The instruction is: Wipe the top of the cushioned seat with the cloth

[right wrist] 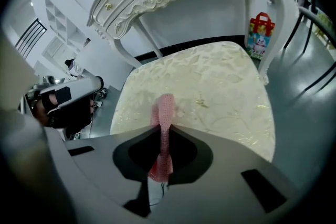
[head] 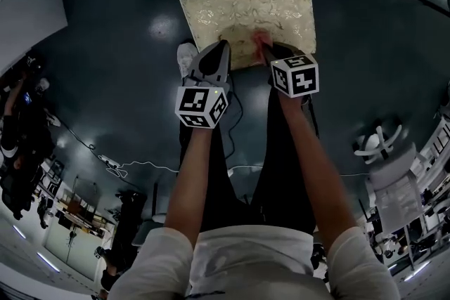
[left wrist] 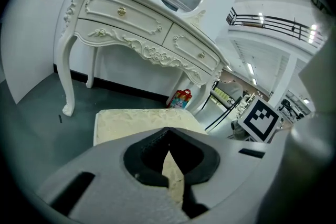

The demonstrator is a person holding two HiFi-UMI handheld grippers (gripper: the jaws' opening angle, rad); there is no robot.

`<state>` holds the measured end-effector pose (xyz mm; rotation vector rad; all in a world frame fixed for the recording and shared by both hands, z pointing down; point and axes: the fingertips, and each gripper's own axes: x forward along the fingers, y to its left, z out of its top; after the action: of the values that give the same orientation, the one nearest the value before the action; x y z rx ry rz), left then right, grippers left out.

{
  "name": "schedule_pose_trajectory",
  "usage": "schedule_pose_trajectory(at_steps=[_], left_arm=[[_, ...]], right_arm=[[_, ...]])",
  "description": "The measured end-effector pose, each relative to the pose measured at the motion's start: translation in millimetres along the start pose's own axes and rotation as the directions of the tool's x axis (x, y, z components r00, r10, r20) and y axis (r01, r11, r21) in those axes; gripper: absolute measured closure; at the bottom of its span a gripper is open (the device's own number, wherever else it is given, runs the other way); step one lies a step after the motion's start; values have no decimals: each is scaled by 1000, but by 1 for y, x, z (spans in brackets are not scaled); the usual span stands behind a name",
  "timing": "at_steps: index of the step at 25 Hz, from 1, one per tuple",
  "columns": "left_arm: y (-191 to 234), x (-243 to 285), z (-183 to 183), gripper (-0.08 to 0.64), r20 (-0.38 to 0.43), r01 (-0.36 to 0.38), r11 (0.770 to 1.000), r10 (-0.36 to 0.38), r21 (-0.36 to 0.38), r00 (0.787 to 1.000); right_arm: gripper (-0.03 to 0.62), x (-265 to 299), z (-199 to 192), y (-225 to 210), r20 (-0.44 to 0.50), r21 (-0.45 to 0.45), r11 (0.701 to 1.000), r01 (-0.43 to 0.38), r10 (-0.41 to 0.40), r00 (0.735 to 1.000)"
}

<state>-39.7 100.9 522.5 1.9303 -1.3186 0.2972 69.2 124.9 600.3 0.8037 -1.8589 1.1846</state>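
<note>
Dark floor, white dressing table (left wrist: 142,29) at 12. Cushioned seat (head: 249,7) just ahead. Right gripper (right wrist: 164,131) clamped on pink cloth (right wrist: 164,107) at seat's 6 edge. Left gripper (left wrist: 168,134) jaws together, empty, approx 7. Wipe prob. starting; next, drag cloth twd 12.

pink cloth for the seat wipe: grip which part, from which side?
Grip it by a bunched fold, as the right gripper does: the cloth stands as a narrow ridge between the closed jaws, its end poking past the tips over the cushioned seat. Come from above at the seat's near edge, probably, so the free end can drag flat.
</note>
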Motion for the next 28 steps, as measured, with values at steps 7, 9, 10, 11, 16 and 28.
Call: schedule_pose_trajectory(at_steps=[7,9,10,11,16,28], left_arm=[[-43,31,-7,549,-29,63,997,-62,32,998],[-55,38,-9,549,-37,77,996,-76,37,996],[-60,41,-10,549,-41,84,996,-82,39,996],[-64,43,-11,549,-44,90,995,-88,40,995],[-83,51,-15,549,-53,115,992,-113,51,992],[-84,51,-18,549,-54,121,991,-118,54,992]], right_arm=[[561,-28,3,-55,43,46,998,51,-53,998],[561,-37,3,-72,55,65,995,70,-74,996],[561,-42,3,-80,60,75,994,80,-85,995],[561,-46,3,-88,64,83,992,90,-95,993],[561,-66,3,-120,77,91,984,152,-159,984],[561,-63,-8,-169,34,118,964,239,-244,969]])
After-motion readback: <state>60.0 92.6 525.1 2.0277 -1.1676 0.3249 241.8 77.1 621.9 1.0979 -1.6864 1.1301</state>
